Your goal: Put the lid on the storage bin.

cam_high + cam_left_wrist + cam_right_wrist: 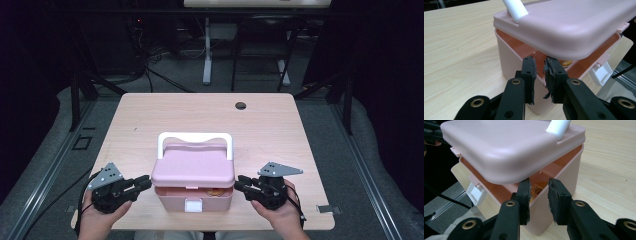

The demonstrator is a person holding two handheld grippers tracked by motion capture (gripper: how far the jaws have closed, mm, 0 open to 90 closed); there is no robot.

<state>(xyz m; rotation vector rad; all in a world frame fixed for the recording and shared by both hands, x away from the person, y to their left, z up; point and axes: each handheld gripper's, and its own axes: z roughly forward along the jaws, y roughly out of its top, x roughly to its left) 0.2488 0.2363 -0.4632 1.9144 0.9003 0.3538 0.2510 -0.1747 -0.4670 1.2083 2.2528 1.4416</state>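
A pink box (194,197) stands near the table's front edge, its pink lid (192,167) lifted a little at the front and its white handle (195,136) folded back. A white latch (193,205) hangs on the front wall. My left gripper (145,181) is at the box's left side. In the left gripper view its tips (540,66) reach the rim under the lid (574,27) with a narrow gap between the pads. My right gripper (240,181) mirrors it, tips (539,187) under the lid (499,147), pads apart. Something small and orange (565,62) lies inside.
The light wooden table (150,115) has a round cable hole (240,106) at the back right. Beyond the far edge stand white and black desk legs (207,55) and cables on the floor. The person's hands rest at the table's front edge.
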